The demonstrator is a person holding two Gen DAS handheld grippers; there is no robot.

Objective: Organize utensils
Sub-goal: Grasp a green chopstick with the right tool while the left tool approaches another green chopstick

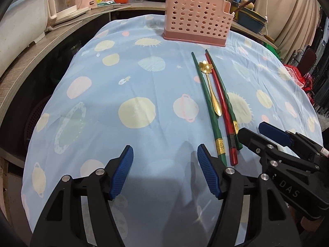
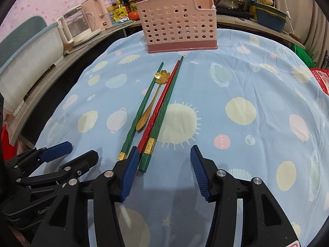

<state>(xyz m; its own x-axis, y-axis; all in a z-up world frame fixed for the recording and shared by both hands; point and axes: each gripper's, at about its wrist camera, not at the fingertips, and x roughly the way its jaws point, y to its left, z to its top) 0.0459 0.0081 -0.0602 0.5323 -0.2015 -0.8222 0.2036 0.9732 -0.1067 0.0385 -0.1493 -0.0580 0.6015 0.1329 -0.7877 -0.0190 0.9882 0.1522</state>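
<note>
Both grippers, left (image 1: 164, 173) and right (image 2: 162, 173), hover half-open and empty over the cloth (image 1: 144, 61), the chopsticks (image 2: 156, 111) and spoon (image 2: 151, 103) lying at twelve o'clock before the rack (image 2: 176, 30); approach step, next calling for a pinch on one stick end.

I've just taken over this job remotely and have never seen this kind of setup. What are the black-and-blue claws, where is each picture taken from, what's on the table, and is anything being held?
There is no robot here. A person holds a two-finger clamp in each hand, each carrying a wide-angle camera looking along its fingers.

One picture looks from the left gripper; the other from the right gripper. Each view also catches the other clamp at its edge.

On the blue tablecloth lie two green chopsticks, one red chopstick and a gold spoon with a flower-shaped bowl. Behind them stands a pink holder with holes.

Nothing is held. Both clamps are open; the right one's inner finger is beside the chopstick ends.
</note>
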